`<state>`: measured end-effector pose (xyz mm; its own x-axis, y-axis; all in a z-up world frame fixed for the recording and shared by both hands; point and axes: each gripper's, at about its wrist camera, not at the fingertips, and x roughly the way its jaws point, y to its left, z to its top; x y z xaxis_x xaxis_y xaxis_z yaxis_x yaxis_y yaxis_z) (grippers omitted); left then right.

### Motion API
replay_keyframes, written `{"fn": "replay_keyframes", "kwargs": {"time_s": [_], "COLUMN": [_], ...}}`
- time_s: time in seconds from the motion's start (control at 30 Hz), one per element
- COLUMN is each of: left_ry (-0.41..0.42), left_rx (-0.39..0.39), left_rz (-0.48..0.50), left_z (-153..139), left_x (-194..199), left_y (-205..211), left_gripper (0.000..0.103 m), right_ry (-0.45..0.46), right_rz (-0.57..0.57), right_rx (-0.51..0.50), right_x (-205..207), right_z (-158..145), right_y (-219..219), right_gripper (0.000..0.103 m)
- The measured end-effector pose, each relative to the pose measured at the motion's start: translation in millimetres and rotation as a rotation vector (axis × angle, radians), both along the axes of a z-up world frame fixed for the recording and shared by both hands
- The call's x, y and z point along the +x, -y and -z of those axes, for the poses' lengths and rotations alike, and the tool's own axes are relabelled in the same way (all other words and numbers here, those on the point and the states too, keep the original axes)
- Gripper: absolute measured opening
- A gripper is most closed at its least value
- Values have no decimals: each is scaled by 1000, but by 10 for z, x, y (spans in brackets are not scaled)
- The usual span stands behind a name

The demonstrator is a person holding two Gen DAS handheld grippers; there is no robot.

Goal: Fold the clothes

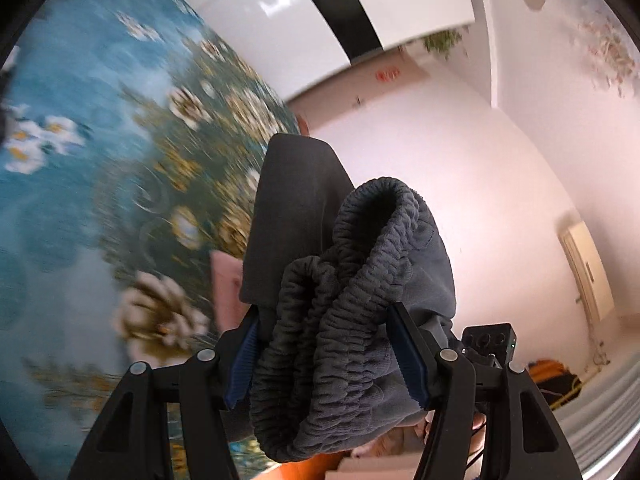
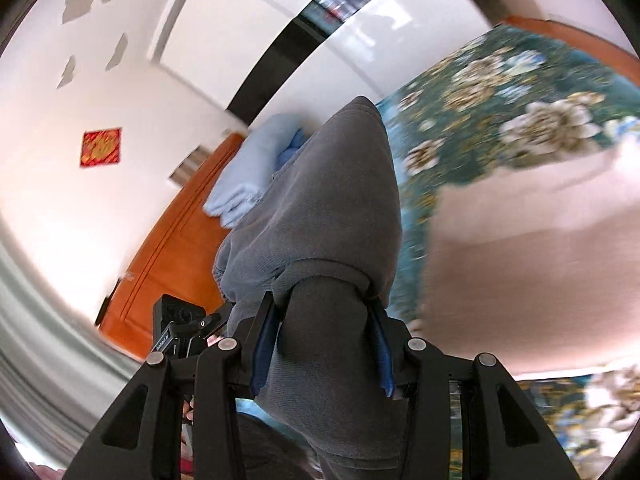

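Observation:
My left gripper (image 1: pixel 326 344) is shut on a dark grey garment (image 1: pixel 360 320), clamping its bunched, ribbed elastic waistband between the blue pads; the cloth rises up past the fingers. My right gripper (image 2: pixel 326 340) is shut on another part of the grey garment (image 2: pixel 320 216), whose cloth drapes over and between its fingers. Both grippers hold it in the air above a bed with a blue floral cover (image 1: pixel 100 140), which also shows in the right wrist view (image 2: pixel 500 120). The views are motion-blurred.
A folded light blue cloth (image 2: pixel 248 172) lies near an orange wooden footboard (image 2: pixel 172 248). A pink cloth (image 2: pixel 520 260) lies on the bed at right. White wardrobe doors (image 1: pixel 280 12) and white walls stand behind. A pink item (image 1: pixel 228 292) shows beside the left fingers.

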<state>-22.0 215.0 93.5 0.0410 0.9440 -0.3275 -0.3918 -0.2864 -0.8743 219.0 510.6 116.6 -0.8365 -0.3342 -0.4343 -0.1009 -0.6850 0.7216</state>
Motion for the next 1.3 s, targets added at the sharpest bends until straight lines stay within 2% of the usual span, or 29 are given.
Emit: {"fn": "replay_keyframes", "kwargs": {"time_s": [0.13,0.3,0.6,0.87,0.97,1.07,1.17,1.3], "left_ry": [23,51,108,131,127,131,120,39], "left_rx": [-38,-81,-152,-212,-218,-226,-239,-281], "left_rz": [73,112,147,152,158,164,178,134], "left_z": [9,16,236,538,567,555,491,317], "left_x": [180,273,158,186,195,196,214,185], "left_y": [-523,-1024,-1689,-1787,-1793,-1802,-1787,-1682], "left_gripper": [64,64,64,65,66,66,67,67], "right_ry": [32,57,98,164,159,140,142,146], "right_rz": [40,85,109,121,128,123,114,156], "right_rx": [10,-24,-63,-156,-201,-210,-177,-101], "right_x": [190,309,315,226,243,275,312,466], "right_z": [2,120,364,878,1027,1039,965,807], "right_y": [-405,-923,-1523,-1859,-1907,-1923,-1909,-1920], "right_gripper": [44,44,44,44,45,46,48,50]}}
